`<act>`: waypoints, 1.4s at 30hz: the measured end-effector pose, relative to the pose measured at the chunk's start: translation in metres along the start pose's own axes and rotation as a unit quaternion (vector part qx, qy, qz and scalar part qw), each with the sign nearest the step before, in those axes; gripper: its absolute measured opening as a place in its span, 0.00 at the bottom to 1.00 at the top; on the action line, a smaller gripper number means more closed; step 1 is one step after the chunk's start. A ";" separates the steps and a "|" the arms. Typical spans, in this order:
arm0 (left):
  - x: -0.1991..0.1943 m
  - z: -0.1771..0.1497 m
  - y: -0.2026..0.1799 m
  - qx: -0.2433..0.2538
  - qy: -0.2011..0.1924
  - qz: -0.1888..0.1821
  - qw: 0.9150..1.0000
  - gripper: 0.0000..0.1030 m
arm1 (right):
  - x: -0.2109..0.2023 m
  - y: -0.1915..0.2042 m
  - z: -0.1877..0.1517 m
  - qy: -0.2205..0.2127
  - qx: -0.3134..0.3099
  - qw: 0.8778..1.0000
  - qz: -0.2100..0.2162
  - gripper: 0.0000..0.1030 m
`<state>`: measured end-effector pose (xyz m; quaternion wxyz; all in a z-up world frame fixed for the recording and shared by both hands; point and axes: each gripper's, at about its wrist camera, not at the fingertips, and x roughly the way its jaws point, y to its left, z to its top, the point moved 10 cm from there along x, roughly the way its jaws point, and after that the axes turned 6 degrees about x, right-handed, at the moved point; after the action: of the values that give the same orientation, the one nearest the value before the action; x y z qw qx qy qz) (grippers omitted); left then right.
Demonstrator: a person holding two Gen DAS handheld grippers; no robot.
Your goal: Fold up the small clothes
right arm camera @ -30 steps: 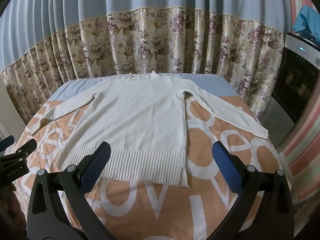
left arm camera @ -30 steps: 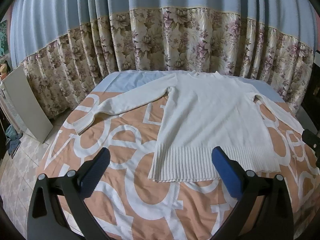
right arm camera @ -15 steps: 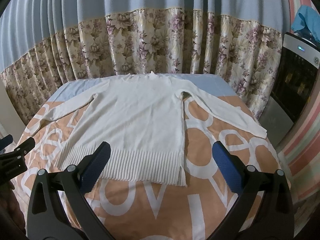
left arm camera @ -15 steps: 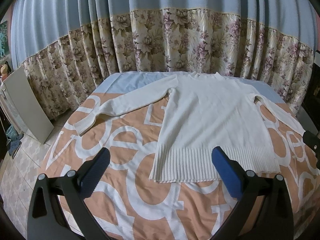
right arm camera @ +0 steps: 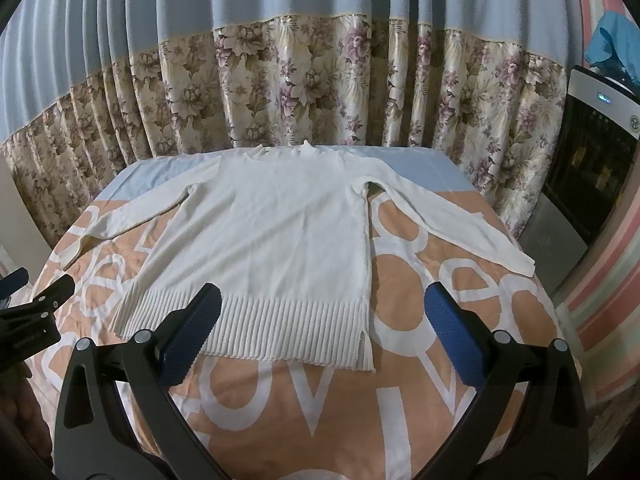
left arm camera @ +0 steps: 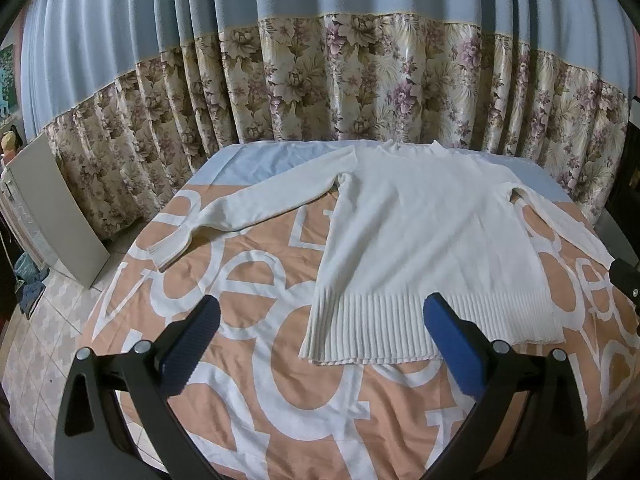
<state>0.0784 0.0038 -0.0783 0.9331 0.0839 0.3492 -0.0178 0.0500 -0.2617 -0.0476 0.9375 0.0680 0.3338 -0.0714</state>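
A cream knitted sweater (left arm camera: pixel 424 240) lies flat, face down or face up I cannot tell, on a bed cover (left arm camera: pixel 256 368) printed in orange with white letters. Both sleeves spread outward and the ribbed hem (right arm camera: pixel 280 320) faces me. My left gripper (left arm camera: pixel 320 320) hovers open above the cover near the hem's left corner, holding nothing. My right gripper (right arm camera: pixel 322 312) hovers open over the hem's right part (right arm camera: pixel 360 344), also holding nothing. The left gripper (right arm camera: pixel 36 308) shows at the left edge of the right wrist view.
A blue and floral curtain (left arm camera: pixel 360 80) hangs behind the bed. A white board (left arm camera: pixel 52 216) leans at the left on a tiled floor. A dark appliance (right arm camera: pixel 592 168) stands at the right of the bed, with blue cloth (right arm camera: pixel 616 48) on top.
Both grippers have drifted slightly; the sweater sits a little lower-left in the right wrist view. Nothing was grasped and the sweater has not moved on the bed.
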 end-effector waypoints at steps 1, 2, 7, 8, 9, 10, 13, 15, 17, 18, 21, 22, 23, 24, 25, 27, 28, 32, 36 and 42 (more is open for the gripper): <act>0.000 0.000 0.000 0.000 0.000 0.001 1.000 0.99 | 0.000 0.000 0.000 0.000 0.000 1.000 0.000 0.97; 0.000 0.000 0.001 0.000 0.000 0.000 1.000 0.99 | 0.000 0.000 0.000 0.000 0.000 1.000 0.000 0.97; 0.000 0.000 0.000 0.000 0.000 0.000 1.000 0.99 | 0.001 0.000 0.000 0.000 0.000 1.000 0.000 0.97; 0.000 0.001 0.000 -0.001 0.000 0.000 1.000 0.99 | 0.001 0.000 0.000 0.001 -0.001 1.000 0.000 0.97; -0.001 0.001 0.000 -0.001 -0.001 0.000 1.000 0.99 | 0.001 0.001 0.000 0.001 -0.001 1.000 0.000 0.97; -0.001 0.001 0.000 -0.001 -0.001 -0.001 1.000 0.99 | 0.000 0.001 0.000 0.001 0.000 1.000 0.000 0.97; -0.001 0.001 -0.001 0.002 0.001 0.000 1.000 0.99 | 0.000 0.001 0.000 0.001 -0.001 1.000 0.000 0.97; -0.001 0.004 -0.001 0.003 -0.002 0.000 1.000 0.99 | 0.000 0.000 0.000 -0.001 0.000 1.000 0.000 0.97; -0.002 0.008 -0.002 0.005 -0.001 0.000 1.000 0.99 | 0.001 0.000 0.001 -0.001 0.001 1.000 0.000 0.97; -0.002 0.011 -0.003 0.005 -0.001 0.000 1.000 0.99 | 0.001 0.000 0.002 -0.001 0.001 1.000 -0.001 0.97; -0.002 0.015 -0.004 0.006 0.001 -0.001 1.000 0.99 | 0.003 -0.001 0.004 0.000 0.000 1.000 -0.002 0.97; -0.003 0.015 -0.004 0.006 -0.001 -0.001 1.000 0.99 | 0.002 -0.001 0.003 -0.001 0.001 1.000 -0.001 0.97; -0.003 0.018 -0.005 0.007 -0.001 -0.001 1.000 0.99 | 0.002 -0.001 0.004 -0.001 0.001 1.000 -0.001 0.97; -0.003 0.020 -0.006 0.009 -0.001 -0.001 1.000 0.99 | 0.002 -0.001 0.004 -0.001 0.001 1.000 -0.001 0.97; -0.003 0.022 -0.007 0.011 -0.001 -0.002 1.000 0.99 | 0.002 -0.001 0.004 -0.002 0.002 1.000 -0.001 0.97; -0.005 0.029 -0.009 0.012 -0.003 -0.002 1.000 0.99 | 0.002 0.000 0.007 -0.002 0.001 1.000 -0.001 0.97; -0.005 0.030 -0.009 0.012 -0.004 -0.003 1.000 0.99 | 0.001 0.000 0.009 -0.004 0.000 1.000 -0.001 0.97; -0.007 0.041 -0.010 0.011 -0.005 -0.007 1.000 0.99 | -0.001 0.002 0.019 -0.005 -0.002 1.000 -0.002 0.97; -0.007 0.046 -0.010 0.011 -0.008 -0.007 1.000 0.99 | -0.003 0.005 0.026 -0.002 -0.004 1.000 0.004 0.97; -0.004 0.051 -0.012 0.011 -0.007 -0.009 1.000 0.99 | -0.002 0.005 0.030 0.002 -0.007 1.000 0.002 0.97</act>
<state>0.1079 -0.0163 -0.0395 0.9344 0.0912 0.3429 -0.0302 0.0678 -0.2615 -0.0228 0.9376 0.0618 0.3357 -0.0669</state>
